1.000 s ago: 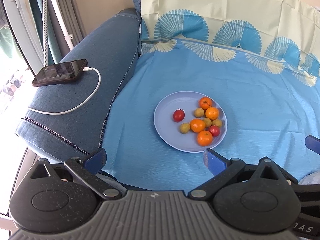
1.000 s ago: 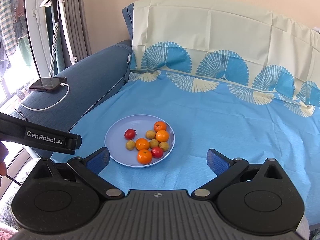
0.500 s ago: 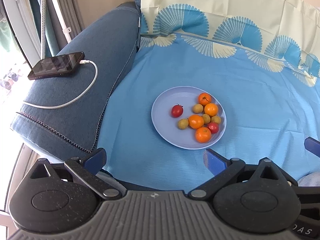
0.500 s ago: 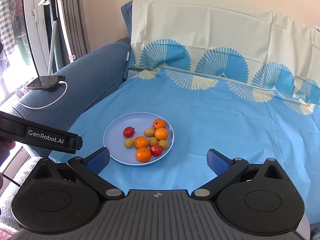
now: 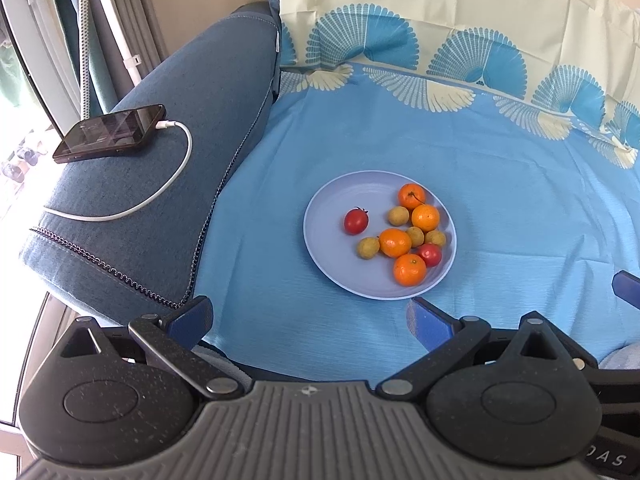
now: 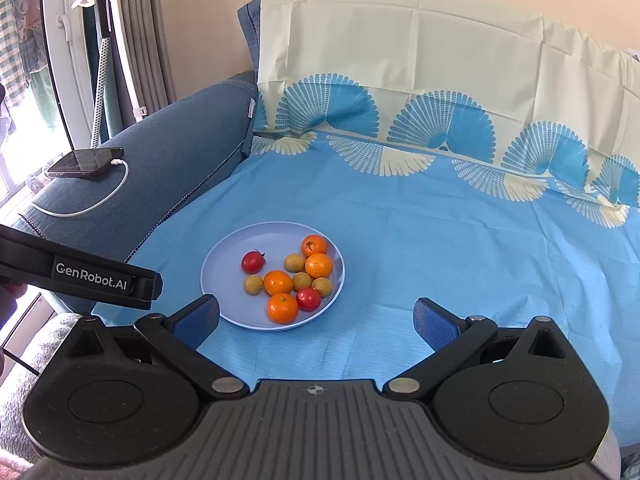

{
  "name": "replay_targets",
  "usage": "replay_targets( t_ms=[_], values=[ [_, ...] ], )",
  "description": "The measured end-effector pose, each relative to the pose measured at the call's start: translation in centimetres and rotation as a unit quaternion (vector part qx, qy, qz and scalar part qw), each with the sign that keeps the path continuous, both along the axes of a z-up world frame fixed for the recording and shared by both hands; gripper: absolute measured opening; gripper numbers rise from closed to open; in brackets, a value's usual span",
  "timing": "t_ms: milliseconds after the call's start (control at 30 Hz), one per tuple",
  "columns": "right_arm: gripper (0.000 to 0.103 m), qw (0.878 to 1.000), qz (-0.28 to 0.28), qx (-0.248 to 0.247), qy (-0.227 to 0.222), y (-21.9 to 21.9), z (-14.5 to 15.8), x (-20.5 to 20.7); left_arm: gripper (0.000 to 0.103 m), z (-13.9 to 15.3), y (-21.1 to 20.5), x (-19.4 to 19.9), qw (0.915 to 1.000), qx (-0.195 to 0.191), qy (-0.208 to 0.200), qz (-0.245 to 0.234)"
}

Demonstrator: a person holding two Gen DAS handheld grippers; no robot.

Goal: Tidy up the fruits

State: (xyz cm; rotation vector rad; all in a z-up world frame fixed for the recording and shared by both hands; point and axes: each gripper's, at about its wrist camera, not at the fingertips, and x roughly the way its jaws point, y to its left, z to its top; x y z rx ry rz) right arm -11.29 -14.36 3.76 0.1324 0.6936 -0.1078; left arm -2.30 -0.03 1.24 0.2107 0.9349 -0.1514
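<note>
A: What is the biggest thing in sight?

B: The blue cloth with pale fan shapes [image 6: 460,240], spread over a seat and up its back. To the left is the dark blue fabric sofa arm [image 5: 152,200].

A: And the fruit?

B: All of it sits on a round pale blue plate [image 6: 228,276], which lies flat on the cloth, just ahead of both grippers. A round plate has no long axis to speak of.

A: What lies on it?

B: Four small orange mandarins [image 6: 319,265], bunched on the plate's right half; the far one shows its stem turned up. Four little yellow-brown round fruits [image 6: 295,263] are tucked among them, some touching the mandarins. Two red cherry tomatoes: one [image 6: 253,262] lies apart on the left half with its green stem end pointing right and away in the right wrist view, the other [image 6: 308,299] touches the nearest mandarin.

A: The grippers?

B: The left gripper [image 5: 308,316] has its blue-padded fingers spread wide with nothing between them. The right gripper [image 6: 316,318] is likewise wide and empty, above the plate's near rim.

A: Anything smaller?

B: A black smartphone [image 5: 110,133] lies flat on the sofa arm, with a white charging cable [image 5: 168,188] plugged into its right end and curling toward the viewer.
</note>
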Motion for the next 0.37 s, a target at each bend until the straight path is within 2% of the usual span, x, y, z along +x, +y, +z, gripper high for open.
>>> replay_targets(
  t_ms=[267,367],
  values=[
    [0.102,1.000,0.000,0.002,0.006,0.0,-0.3,0.8,0.103,-0.6,-0.4,0.6,0.9998,0.019,0.003,0.003],
    [0.102,1.000,-0.001,0.004,0.007,0.0,-0.4,1.1,0.103,-0.7,-0.2,0.8,0.9999,0.013,0.007,0.006]
  ],
)
